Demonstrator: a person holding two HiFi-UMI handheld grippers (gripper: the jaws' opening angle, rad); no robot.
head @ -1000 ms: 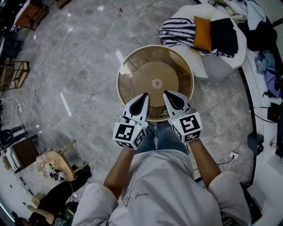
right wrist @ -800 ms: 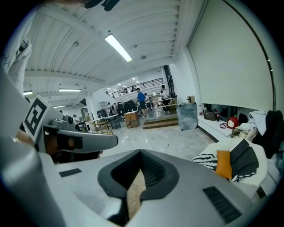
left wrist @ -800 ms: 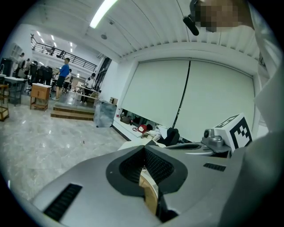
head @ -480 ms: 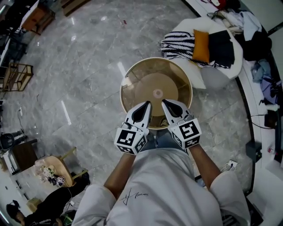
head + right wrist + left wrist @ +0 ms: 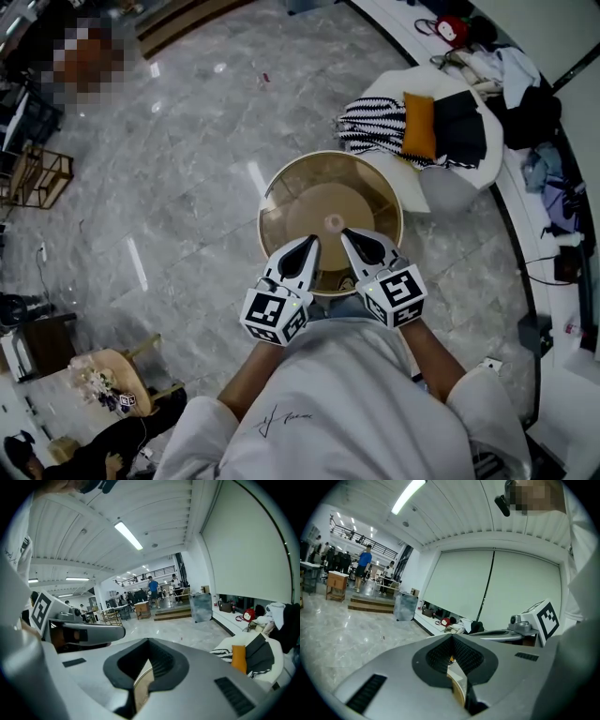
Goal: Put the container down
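A round, amber see-through container [image 5: 331, 202] with a brass-coloured rim hangs over the marble floor, in front of the person's legs. My left gripper [image 5: 308, 243] is shut on the near rim, left of centre. A little to its right, my right gripper [image 5: 349, 234] is shut on the same rim. In the left gripper view the thin rim [image 5: 458, 688] is pinched between the dark pads of the left gripper [image 5: 452, 644]. The right gripper view shows the rim [image 5: 139, 684] clamped in the right gripper [image 5: 146, 645]. The container's underside is hidden.
A white armchair [image 5: 450, 159] piled with a striped blanket [image 5: 370, 122], an orange cushion [image 5: 419, 125] and dark clothes stands just beyond the container at the right. A small wooden table [image 5: 105, 373] is at the lower left. Cables and a socket strip [image 5: 488, 364] lie right of the person.
Both grippers have risen with the container held between them. The floor has dropped further away, and the container looks smaller and lower in the head view. Both grips are unchanged.
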